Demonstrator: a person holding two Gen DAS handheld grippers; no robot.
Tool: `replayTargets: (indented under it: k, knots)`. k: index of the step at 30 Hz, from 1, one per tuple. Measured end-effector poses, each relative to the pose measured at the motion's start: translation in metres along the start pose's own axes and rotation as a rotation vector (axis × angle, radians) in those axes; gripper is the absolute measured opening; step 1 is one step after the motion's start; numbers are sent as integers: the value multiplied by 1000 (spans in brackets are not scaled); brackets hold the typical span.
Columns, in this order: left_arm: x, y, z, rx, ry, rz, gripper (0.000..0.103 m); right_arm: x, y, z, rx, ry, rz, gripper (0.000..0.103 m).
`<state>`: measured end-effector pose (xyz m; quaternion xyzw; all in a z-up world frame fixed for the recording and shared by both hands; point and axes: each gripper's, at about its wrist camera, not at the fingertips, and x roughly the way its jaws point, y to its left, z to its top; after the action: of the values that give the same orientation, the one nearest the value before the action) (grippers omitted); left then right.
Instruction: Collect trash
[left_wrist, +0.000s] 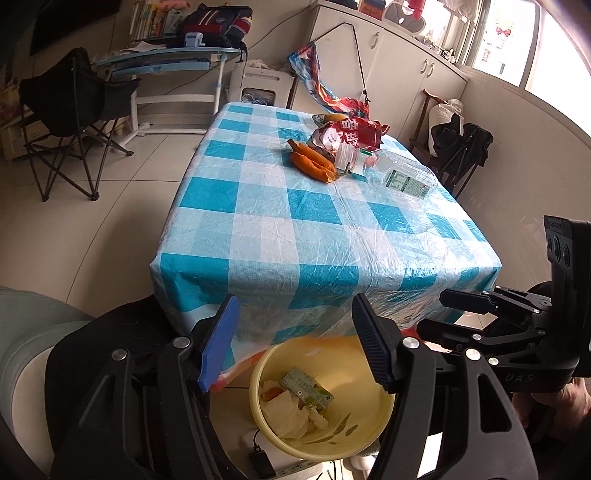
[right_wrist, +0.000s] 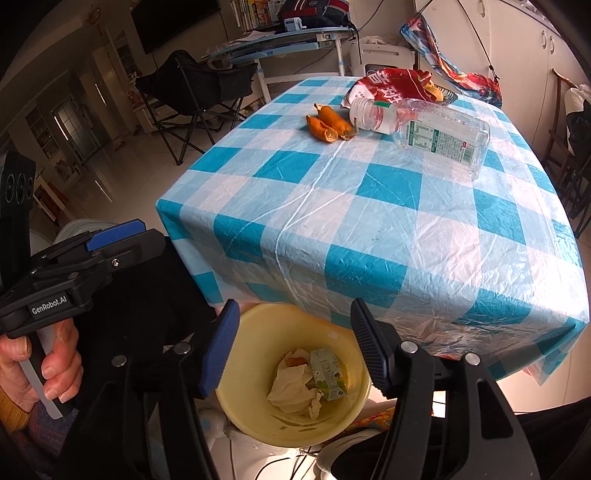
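A yellow bin (left_wrist: 365, 432) (right_wrist: 236, 410) stands on the floor under the table's near edge, holding a green carton (left_wrist: 306, 387) (right_wrist: 327, 373), crumpled tissue (right_wrist: 290, 387) and an orange scrap. My left gripper (left_wrist: 295, 343) and right gripper (right_wrist: 295, 343) are both open and empty above the bin. On the blue-checked table (left_wrist: 295, 236) (right_wrist: 369, 229) lie orange peels (left_wrist: 312, 162) (right_wrist: 330, 123), a clear plastic bottle (left_wrist: 402, 177) (right_wrist: 436, 129) on its side and a red snack bag (left_wrist: 347, 136) (right_wrist: 391, 86).
A bowl with a banana (left_wrist: 328, 118) sits behind the bag. A black folding chair (left_wrist: 70, 122) and a blue desk (left_wrist: 166, 62) stand to the far left. A dark chair (left_wrist: 458, 147) stands at the table's right. Cables and a power strip (left_wrist: 262, 461) lie by the bin.
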<state>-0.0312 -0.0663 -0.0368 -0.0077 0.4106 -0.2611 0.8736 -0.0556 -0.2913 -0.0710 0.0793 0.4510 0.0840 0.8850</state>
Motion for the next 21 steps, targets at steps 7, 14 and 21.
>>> replayTargets:
  k: [7,14,21]
  knots:
    - [1,9,1,-48,-1,-5,62,3,3,-1,-18,8,-9,63]
    - [3,9,0,-50,3,-2,63,6,6,-1,-32,12,-18,65]
    - [4,10,0,-54,5,-2,63,9,9,-2,-44,15,-24,66]
